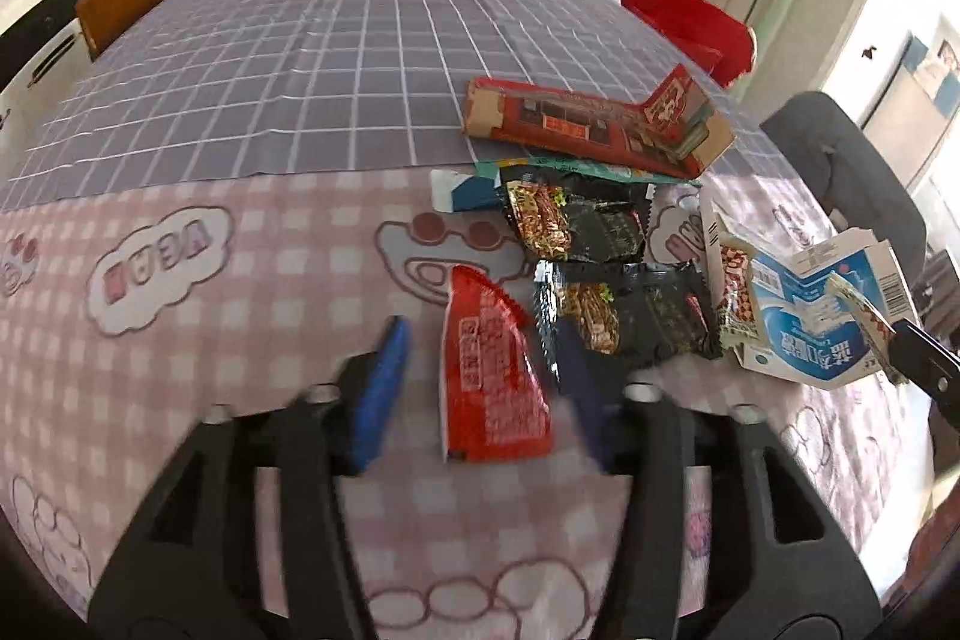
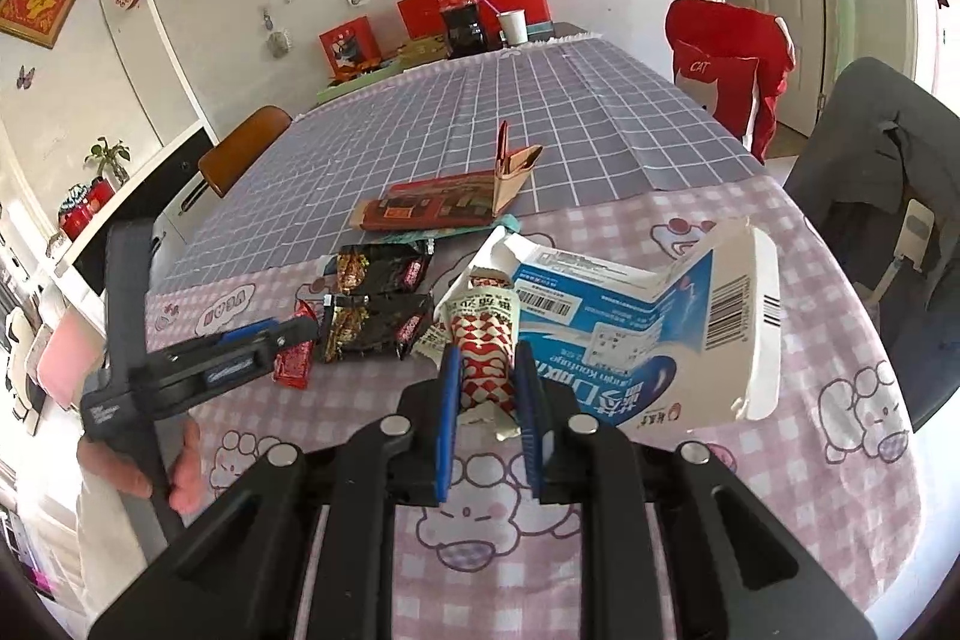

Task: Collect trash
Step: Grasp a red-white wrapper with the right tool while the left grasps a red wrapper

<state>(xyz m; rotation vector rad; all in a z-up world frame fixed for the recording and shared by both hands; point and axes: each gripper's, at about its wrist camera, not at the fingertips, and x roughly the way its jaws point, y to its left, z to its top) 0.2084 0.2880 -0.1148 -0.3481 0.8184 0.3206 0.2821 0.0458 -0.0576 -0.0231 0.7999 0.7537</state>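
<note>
A red snack wrapper (image 1: pixel 492 382) lies flat on the pink checked cloth between the blue pads of my left gripper (image 1: pixel 480 331). The pads stand on either side of it with gaps, so the gripper is open. From the right wrist view the left gripper (image 2: pixel 288 334) hovers over that red wrapper (image 2: pixel 294 364). My right gripper (image 2: pixel 487 352) is shut on a red-and-white checked wrapper (image 2: pixel 486 370), held just above a torn blue-and-white milk carton (image 2: pixel 630 340). Two black snack wrappers (image 1: pixel 576 220) (image 1: pixel 624 316) and a flattened red box (image 1: pixel 594 124) lie beyond.
A table (image 1: pixel 240 100) with purple grid cloth stretches back to a cola bottle (image 2: pixel 459 10) and a paper cup (image 2: pixel 513 27). A brown chair (image 2: pixel 240 148) stands on the left, red (image 2: pixel 726 58) and grey (image 2: pixel 870 172) chairs on the right. A hand (image 2: pixel 180 472) holds the left gripper.
</note>
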